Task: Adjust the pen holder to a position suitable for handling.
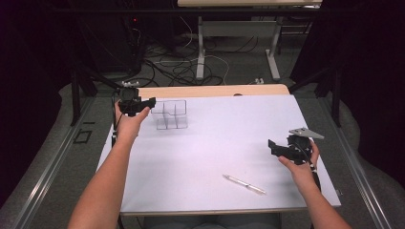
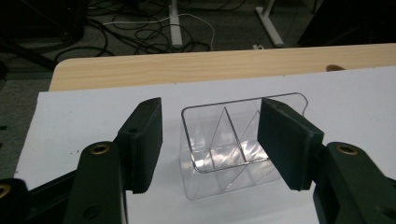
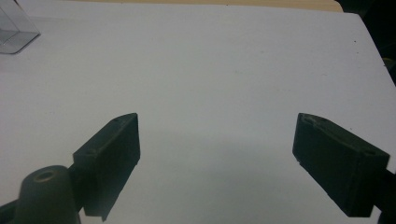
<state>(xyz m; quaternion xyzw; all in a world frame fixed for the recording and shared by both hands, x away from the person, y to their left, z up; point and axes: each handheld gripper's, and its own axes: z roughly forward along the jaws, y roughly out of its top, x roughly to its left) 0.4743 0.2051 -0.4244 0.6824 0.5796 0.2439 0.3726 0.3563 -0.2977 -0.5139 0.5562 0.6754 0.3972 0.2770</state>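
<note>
**Left gripper at the clear divided holder; pen lying free on the counter**

The high view shows a person seated at a counter point(image 1: 215, 143) covered by a white sheet. A clear plastic holder point(image 1: 170, 115) with inner partitions stands upright near the far left part of the sheet. The left gripper point(image 1: 152, 102) is held just beside the holder's left wall, pointing toward it. In the left gripper view the holder point(image 2: 224, 149) appears between and beyond the two black jaws: the right-hand jaw overlaps the holder's far side in the picture, while a plain gap of white sheet separates the left-hand jaw from the near wall. The jaws stand partly apart and do not press on the holder; whether the right-hand one touches it cannot be told.

The right gripper point(image 1: 273, 145) hovers over the right part of the sheet, well apart from the holder. In the right gripper view its jaws are spread wide with bare white sheet between them, and a corner of the holder point(image 3: 14, 30) shows at the upper left. A pen point(image 1: 244, 184) lies flat near the front edge, between the two forearms and nearer the right hand.

Judged from this layout, the step in hand is steadying or taking hold of the holder with the left gripper. The next move would likely call for the right gripper to descend on the pen, aligning its jaws across the thin barrel, since a low, round object can roll or slip.
</note>
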